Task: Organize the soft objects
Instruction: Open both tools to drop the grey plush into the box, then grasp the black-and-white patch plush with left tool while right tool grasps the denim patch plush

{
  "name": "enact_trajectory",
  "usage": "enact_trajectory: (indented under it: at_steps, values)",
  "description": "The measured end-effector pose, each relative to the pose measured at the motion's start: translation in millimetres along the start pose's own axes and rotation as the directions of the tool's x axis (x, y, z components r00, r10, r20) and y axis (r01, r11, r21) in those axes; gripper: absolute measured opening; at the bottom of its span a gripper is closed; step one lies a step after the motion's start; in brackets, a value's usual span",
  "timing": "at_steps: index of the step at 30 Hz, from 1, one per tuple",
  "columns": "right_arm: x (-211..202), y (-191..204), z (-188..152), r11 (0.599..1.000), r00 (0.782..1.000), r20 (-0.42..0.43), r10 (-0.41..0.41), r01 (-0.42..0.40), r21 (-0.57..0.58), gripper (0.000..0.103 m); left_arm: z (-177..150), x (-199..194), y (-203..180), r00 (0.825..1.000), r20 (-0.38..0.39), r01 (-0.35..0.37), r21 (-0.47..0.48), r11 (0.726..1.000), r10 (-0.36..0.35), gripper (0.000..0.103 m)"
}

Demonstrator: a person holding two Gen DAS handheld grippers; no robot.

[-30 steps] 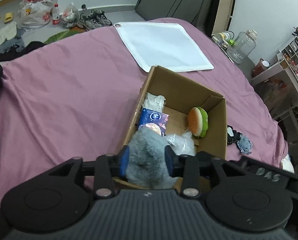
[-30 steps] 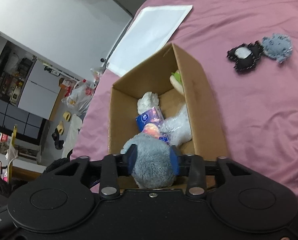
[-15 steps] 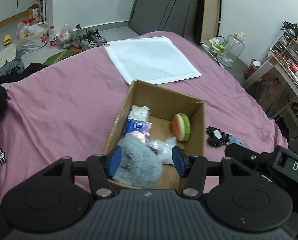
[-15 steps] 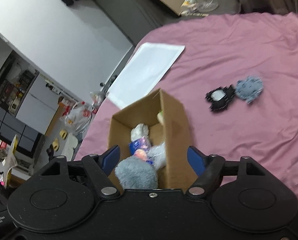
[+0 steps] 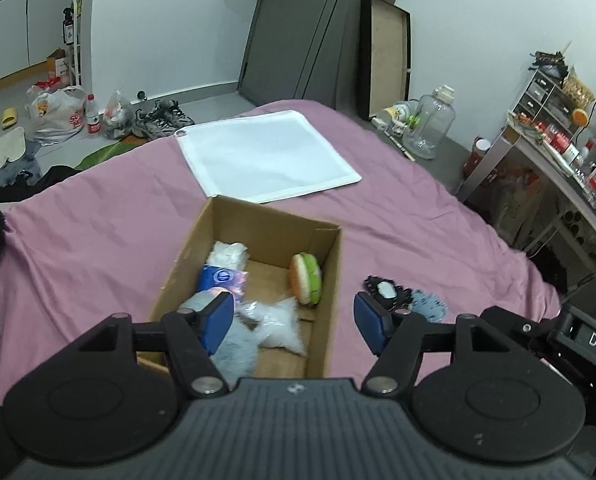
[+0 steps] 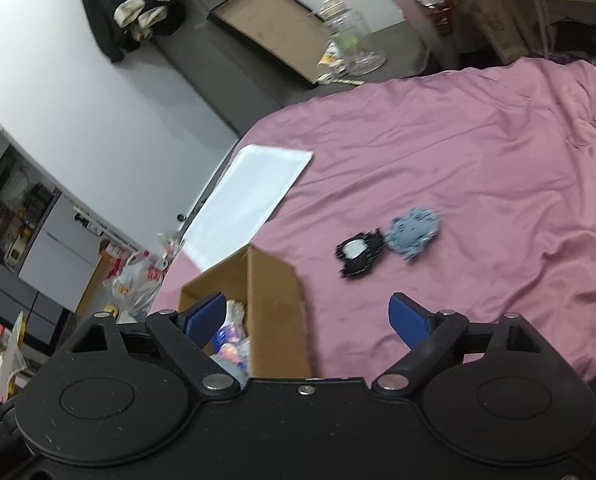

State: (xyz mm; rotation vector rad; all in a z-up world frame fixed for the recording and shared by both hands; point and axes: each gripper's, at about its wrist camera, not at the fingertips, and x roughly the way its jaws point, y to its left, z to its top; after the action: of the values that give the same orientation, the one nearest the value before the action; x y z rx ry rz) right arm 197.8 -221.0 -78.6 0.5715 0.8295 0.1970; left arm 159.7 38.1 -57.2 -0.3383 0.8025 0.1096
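An open cardboard box (image 5: 329, 288) (image 6: 278, 300) stands on the pink bedspread (image 5: 98, 240). Inside lie a grey plush toy (image 5: 234, 350), a burger plush (image 5: 305, 278), a blue tissue pack (image 5: 220, 278), a white fluffy toy (image 5: 278, 326) and a white wad (image 5: 228, 252). My left gripper (image 5: 296, 322) hangs open above the box's near end, nothing between its fingers. My right gripper (image 6: 307, 320) is open too, above the box's right wall. A black-and-white soft toy (image 6: 357, 254) (image 5: 383, 292) and a blue-grey one (image 6: 413, 232) (image 5: 427, 304) lie on the bed right of the box.
A flat white cloth (image 5: 266, 158) (image 6: 250, 200) lies on the bed beyond the box. A desk with clutter (image 5: 557, 148) stands at the right edge of the bed. A clear jug (image 5: 431, 124), shoes and bags (image 5: 58, 114) are on the floor beyond.
Both grippers let go of the grey plush toy, which now rests in the box. Both have opened wide and risen away from the box.
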Motion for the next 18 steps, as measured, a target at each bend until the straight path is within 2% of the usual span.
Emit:
enact_trajectory:
  at_steps: [4, 9, 18]
  values:
    - [-4.4, -20.5, 7.2, 1.0, 1.0, 0.018, -0.006, 0.006, 0.029, 0.089, -0.6, 3.0, -13.3, 1.0, 0.009, 0.002, 0.015, 1.0, -0.002, 0.065]
    - [-3.7, -45.5, 14.9, 0.997, 1.0, 0.019, -0.014, 0.013, 0.081, 0.089, 1.9, 11.6, -27.7, 1.0, -0.023, 0.008, 0.029, 1.0, -0.007, 0.065]
    - [7.6, -79.8, 38.1, 0.993, 0.999, 0.004, -0.038, 0.038, 0.115, 0.092, 9.3, 31.7, -61.7, 0.999, -0.046, -0.019, 0.105, 0.994, 0.024, 0.065]
